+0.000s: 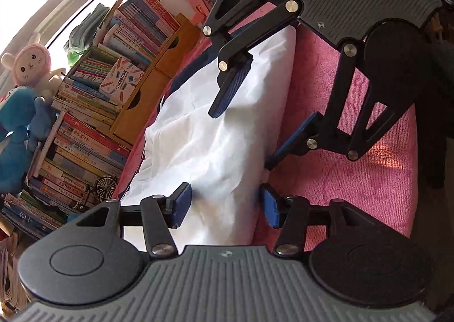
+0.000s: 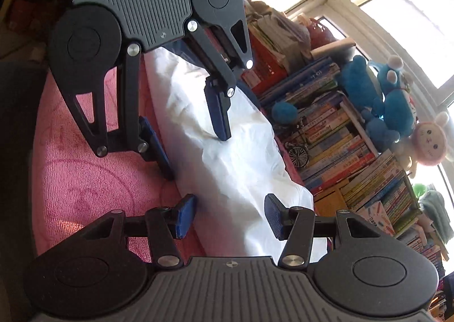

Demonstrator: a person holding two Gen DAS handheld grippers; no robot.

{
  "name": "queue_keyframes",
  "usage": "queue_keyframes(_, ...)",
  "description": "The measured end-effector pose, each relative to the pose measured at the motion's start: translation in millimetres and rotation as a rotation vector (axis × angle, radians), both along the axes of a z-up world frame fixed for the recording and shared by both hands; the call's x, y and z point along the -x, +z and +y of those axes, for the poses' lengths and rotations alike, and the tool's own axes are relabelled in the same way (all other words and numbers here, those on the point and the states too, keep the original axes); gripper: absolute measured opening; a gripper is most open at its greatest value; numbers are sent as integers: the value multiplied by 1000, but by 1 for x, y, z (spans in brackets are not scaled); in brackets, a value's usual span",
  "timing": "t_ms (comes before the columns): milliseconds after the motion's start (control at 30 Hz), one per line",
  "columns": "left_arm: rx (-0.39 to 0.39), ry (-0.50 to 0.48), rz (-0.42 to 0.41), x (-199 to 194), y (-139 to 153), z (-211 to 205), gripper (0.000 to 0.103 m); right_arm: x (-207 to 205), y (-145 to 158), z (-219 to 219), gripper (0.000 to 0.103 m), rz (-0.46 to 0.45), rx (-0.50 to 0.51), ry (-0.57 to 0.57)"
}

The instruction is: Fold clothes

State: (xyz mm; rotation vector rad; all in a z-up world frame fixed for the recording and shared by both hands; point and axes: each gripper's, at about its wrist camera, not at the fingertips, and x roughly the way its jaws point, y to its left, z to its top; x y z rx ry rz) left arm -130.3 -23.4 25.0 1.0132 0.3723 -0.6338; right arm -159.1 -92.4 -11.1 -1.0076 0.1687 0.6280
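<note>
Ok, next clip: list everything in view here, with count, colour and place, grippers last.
white garment: one, white, partly folded, lying along the pink cover
pink cover: one, pink, fuzzy, spread under the garment
books: many, mixed colours, stacked beyond the garment
plush toys: several, blue ones and a pink-and-white one, on the book stacks by the window
bicycle model: one, dark, small, among the books
left gripper: one, black with blue pads, open over the garment
right gripper: one, black with blue pads, open over the garment edge

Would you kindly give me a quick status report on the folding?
Left tool open, right tool open, facing each other over the white garment. Garment lies as a long strip on pink towel. Nothing in the way.
</note>
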Motion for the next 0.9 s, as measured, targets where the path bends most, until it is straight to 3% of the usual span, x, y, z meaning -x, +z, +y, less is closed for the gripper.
queue_keyframes(33,28,3,34,-5,4,2,29,0,-1,-1,53,-2,1,-1)
queue_keyframes(67,62,13,69,-9,9,5,20,1,-3,-2,53,-19,16,3)
queue_keyframes(167,137,40,104,-12,25,12,19,5,-14,-2,56,-99,75,24)
queue_keyframes(233,138,35,81,-10,34,11,19,3,-17,3,56,-137,96,32)
queue_keyframes(333,50,25,49,-12,21,7,26,-7,-20,17,54,-187,128,36)
queue_keyframes(400,-11,19,28,-13,12,4,34,-18,-22,25,23,-199,133,24)
queue_keyframes(500,-102,9,-4,-15,-2,-1,36,-24,-27,31,18,-208,144,31)
queue_keyframes(567,-163,2,-25,-17,-11,-4,9,-22,-30,32,15,-220,162,31)
queue_keyframes(700,-266,-9,-60,-16,-27,-4,7,-15,-44,17,9,-223,252,40)
queue_keyframes(900,-264,115,18,-19,-35,38,6,-18,-44,-20,4,-155,325,-32)
